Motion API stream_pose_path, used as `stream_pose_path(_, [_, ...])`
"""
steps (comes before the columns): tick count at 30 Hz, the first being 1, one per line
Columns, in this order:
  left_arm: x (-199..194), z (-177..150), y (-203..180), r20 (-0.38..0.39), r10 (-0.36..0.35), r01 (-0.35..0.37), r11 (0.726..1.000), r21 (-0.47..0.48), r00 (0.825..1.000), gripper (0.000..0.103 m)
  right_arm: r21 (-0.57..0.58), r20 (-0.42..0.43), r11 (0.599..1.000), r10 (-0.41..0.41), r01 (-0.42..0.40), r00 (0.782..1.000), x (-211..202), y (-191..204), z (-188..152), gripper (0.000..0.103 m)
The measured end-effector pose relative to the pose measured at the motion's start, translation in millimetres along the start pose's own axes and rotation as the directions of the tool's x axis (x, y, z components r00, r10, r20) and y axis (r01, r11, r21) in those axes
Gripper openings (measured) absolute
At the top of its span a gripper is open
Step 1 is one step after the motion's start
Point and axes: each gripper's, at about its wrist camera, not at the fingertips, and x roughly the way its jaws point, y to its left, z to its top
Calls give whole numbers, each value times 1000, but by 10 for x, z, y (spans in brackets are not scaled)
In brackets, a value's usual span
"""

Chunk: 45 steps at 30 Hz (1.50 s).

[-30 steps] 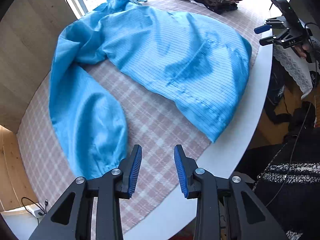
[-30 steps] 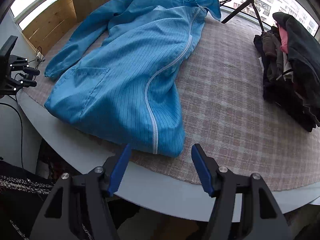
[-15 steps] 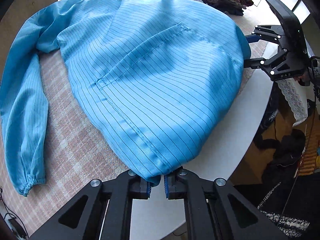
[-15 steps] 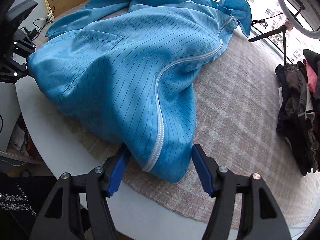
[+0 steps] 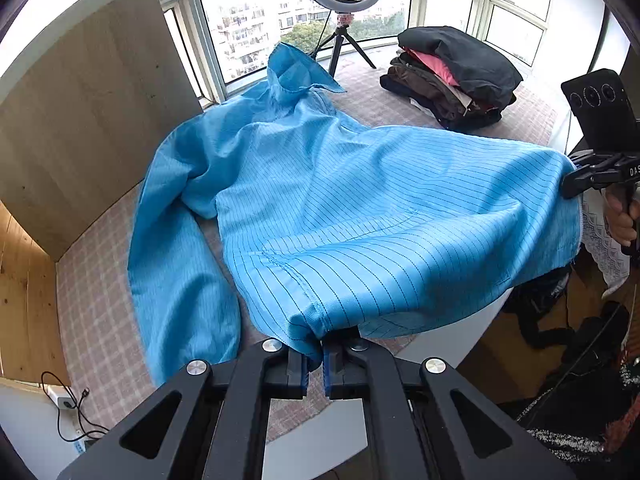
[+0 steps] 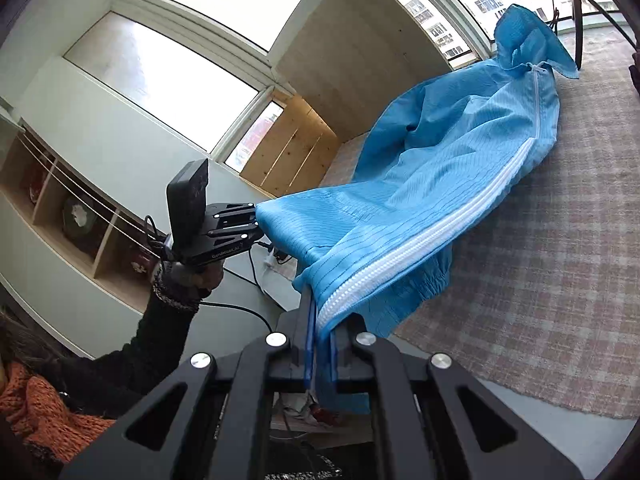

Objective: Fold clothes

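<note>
A blue striped zip jacket (image 5: 360, 208) is stretched by its hem above the round table, its hood (image 5: 298, 68) and upper part still lying on the checked cloth. My left gripper (image 5: 316, 360) is shut on one hem corner. My right gripper (image 6: 320, 344) is shut on the other corner beside the white zipper (image 6: 420, 248). In the left wrist view the right gripper (image 5: 576, 184) pinches the far right edge of the hem. In the right wrist view the left gripper (image 6: 256, 220) holds the jacket (image 6: 420, 176) at the left. One sleeve (image 5: 176, 280) hangs down onto the cloth.
A pile of dark folded clothes (image 5: 452, 76) sits at the back right of the table. A ring light on a tripod (image 5: 344, 8) stands behind the hood. A wooden panel (image 5: 80, 120) rises at the left. The white table edge (image 5: 452, 332) curves below the hem.
My right gripper has shut on the zipper corner. Both grippers have lifted the hem off the table and pulled it taut between them.
</note>
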Motion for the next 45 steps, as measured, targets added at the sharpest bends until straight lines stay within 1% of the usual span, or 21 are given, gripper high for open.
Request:
stream_pose_path(1, [10,35,-6,-9,-5,5,1000,2,1000,8,97,31,994,53,-56,998,-99,-160,-72,8])
stream_pose_path(2, [118,16,-36,-35,-3,4,1000,19,999,16,149,20,989,-9,6,1000,-151,-317,-156,14])
stream_pose_path(3, [227,-4,-65,-61,-1,3,999,35,998,25,136,-35,970,-197,200,980,-161,-435,-255,42])
stream_pose_path(4, [335,-24,-95,-87,2,2,999,52,996,25,94,-105,912,-390,399,915,-142,-571,-343,60])
stream_pose_path(5, [451,-94,-127,-115,4,4,998,68,993,24,39,-164,815,-565,578,808,-124,-705,-431,60])
stream_pose_path(7, [671,-333,-186,-168,5,11,996,89,986,25,-19,-201,731,-671,682,713,-141,-809,-566,60])
stream_pose_path(9, [789,-522,-190,-196,1,14,997,77,981,25,-70,-164,721,-690,689,705,-137,-637,-603,60])
stream_pose_path(12, [862,-769,-91,-207,-23,28,999,21,978,24,-228,-117,734,-673,640,730,175,-135,-704,60])
stream_pose_path(17, [871,-1120,53,-178,-60,46,996,-82,982,24,-395,-135,734,-641,552,755,1205,459,-767,62])
stream_pose_path(21, [792,-1479,237,-158,-63,38,987,-158,985,24,-423,-185,711,-675,562,715,1883,400,-934,62])
stream_pose_path(22, [778,-1543,265,-153,-64,38,985,-170,986,23,-430,-197,705,-683,564,704,2052,384,-975,62])
stream_pose_path(26, [790,-1634,248,-134,-87,61,981,-186,987,23,-572,-149,491,-850,657,505,2453,97,-1151,62])
stream_pose_path(27, [794,-1657,244,-129,-92,67,980,-190,987,23,-575,-169,497,-849,649,501,2429,4,-1140,61])
stream_pose_path(28, [797,-1680,239,-124,-98,73,978,-194,987,23,-578,-188,504,-847,641,497,2405,-87,-1129,47])
stream_pose_path(29, [800,-1703,235,-119,-104,79,977,-198,987,23,-548,-222,557,-816,624,534,2325,-134,-1066,30])
stream_pose_path(30, [803,-1726,231,-114,-109,85,976,-201,987,23,-492,-257,616,-778,615,573,2209,-171,-963,1])
stream_pose_path(33, [905,-1634,47,-91,-153,135,976,-171,984,23,-369,-292,746,-660,555,693,1786,-65,-630,2])
stream_pose_path(38, [1179,-1332,-320,-45,-239,233,967,-106,970,26,-329,-195,777,-612,537,766,1113,439,-22,2])
stream_pose_path(40, [1309,-1196,-491,-41,-229,227,972,-55,973,27,-339,-146,757,-629,559,764,917,639,204,2])
stream_pose_path(43, [1551,-1054,-647,-69,-139,140,990,10,988,32,-362,-89,714,-667,599,740,725,844,478,2])
stream_pose_path(45, [1538,-1026,-657,-80,-127,130,991,23,989,1,-374,-53,684,-690,626,722,648,927,610,2])
